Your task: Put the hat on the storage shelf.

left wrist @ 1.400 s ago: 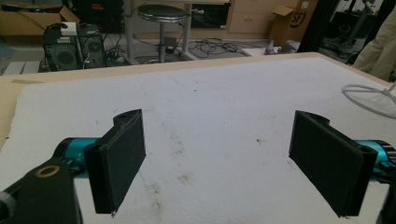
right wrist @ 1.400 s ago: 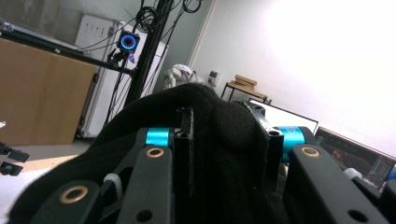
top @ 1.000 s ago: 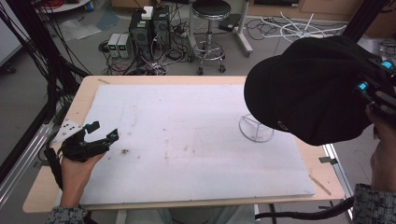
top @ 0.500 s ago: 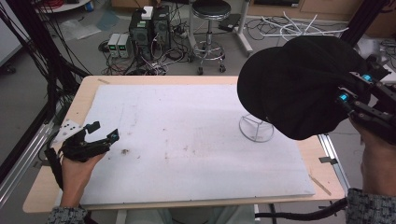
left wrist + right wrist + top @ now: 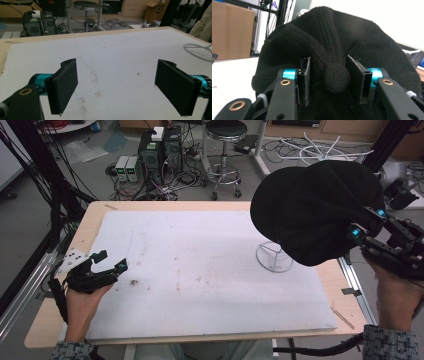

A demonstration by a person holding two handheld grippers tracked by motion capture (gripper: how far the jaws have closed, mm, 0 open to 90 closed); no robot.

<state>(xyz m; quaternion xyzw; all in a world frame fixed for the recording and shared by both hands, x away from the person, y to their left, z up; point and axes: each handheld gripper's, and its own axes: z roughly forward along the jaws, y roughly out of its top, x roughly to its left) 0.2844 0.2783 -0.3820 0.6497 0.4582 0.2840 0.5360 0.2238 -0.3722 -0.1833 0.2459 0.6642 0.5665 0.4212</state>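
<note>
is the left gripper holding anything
No, the left gripper has its jaws wide apart with only bare white mat between them.

A: How many hats?
B: 1 black hat [image 5: 315,210], up in the air at the right.
A: Wire stands?
B: 1 stand [image 5: 274,256] on the mat.
A: Mats and tables?
B: 1 white mat [image 5: 210,270] on 1 table [image 5: 90,215].
A: Grippers?
B: 2: the left gripper [image 5: 102,267] and the right gripper [image 5: 364,224]. 2 hands too, a left hand [image 5: 82,297] and a right hand [image 5: 397,295].
A: Beyond the table?
B: 1 round stool [image 5: 226,130] on the floor. 2 dark computer towers [image 5: 162,147] side by side, and 2 small pale boxes [image 5: 127,167] just beside them.
</note>
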